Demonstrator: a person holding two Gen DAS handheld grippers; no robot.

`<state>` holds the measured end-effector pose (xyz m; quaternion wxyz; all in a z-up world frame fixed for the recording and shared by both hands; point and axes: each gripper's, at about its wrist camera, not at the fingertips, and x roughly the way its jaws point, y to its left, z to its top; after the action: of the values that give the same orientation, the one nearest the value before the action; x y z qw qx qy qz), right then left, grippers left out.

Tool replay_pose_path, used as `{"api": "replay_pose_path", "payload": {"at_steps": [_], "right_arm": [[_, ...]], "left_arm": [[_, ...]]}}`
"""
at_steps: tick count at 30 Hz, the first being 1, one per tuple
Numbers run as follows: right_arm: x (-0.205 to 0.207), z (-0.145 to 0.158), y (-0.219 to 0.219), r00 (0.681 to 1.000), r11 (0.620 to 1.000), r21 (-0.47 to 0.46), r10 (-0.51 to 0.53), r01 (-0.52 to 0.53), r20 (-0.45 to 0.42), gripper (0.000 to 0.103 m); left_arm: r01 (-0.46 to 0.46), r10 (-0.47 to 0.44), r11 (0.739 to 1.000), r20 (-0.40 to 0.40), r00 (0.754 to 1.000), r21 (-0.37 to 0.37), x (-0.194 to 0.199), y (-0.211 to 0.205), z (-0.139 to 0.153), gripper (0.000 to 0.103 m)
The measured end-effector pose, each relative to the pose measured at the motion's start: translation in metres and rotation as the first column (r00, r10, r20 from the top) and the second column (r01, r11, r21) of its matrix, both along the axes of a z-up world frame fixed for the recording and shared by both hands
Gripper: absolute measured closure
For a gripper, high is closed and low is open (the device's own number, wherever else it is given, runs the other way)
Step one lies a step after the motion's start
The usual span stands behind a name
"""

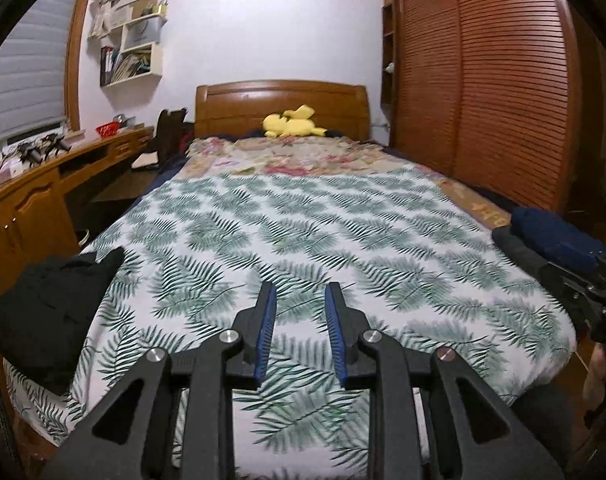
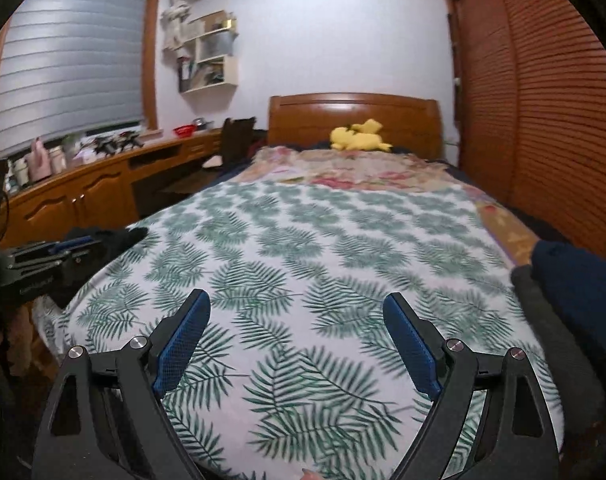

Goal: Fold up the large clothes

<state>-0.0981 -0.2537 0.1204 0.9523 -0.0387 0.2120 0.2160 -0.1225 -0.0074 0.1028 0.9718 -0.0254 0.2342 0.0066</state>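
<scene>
A black garment [image 1: 47, 304] lies heaped at the bed's near left corner; it also shows in the right wrist view [image 2: 103, 240]. A folded stack with a navy piece [image 1: 551, 232] on a grey piece [image 1: 519, 248] sits at the bed's right edge, and it also shows in the right wrist view [image 2: 575, 292]. My left gripper [image 1: 301, 292] hovers over the leaf-print cover [image 1: 303, 232], jaws a little apart, holding nothing. My right gripper [image 2: 297, 304] is wide open and empty over the same cover [image 2: 303, 248]. Each gripper shows at the edge of the other's view.
A wooden headboard [image 1: 281, 108] with a yellow plush toy [image 1: 293, 122] stands at the far end. A long wooden desk [image 1: 35, 188] runs along the left. A slatted wardrobe [image 1: 483, 88] lines the right. A floral blanket [image 1: 303, 160] covers the far part of the bed.
</scene>
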Motion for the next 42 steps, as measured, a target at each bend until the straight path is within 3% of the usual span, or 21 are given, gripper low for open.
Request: {"api": "replay_pose_path", "payload": {"at_steps": [12,42], "right_arm": [[-0.039,0.041,-0.028,0.994,0.996,0.076,-0.062,0.055,0.094,0.013],[-0.041,0.037,-0.024,0.994,0.995,0.078,-0.074,0.068,0.085,0.013]], "left_arm": [[0.04,-0.042,0.999,0.092,0.995,0.014,-0.044,-0.039,0.042,0.078],[0.02,-0.021,1.0,0.09,0.996,0.021,-0.05,-0.034,0.035,0.076]]}}
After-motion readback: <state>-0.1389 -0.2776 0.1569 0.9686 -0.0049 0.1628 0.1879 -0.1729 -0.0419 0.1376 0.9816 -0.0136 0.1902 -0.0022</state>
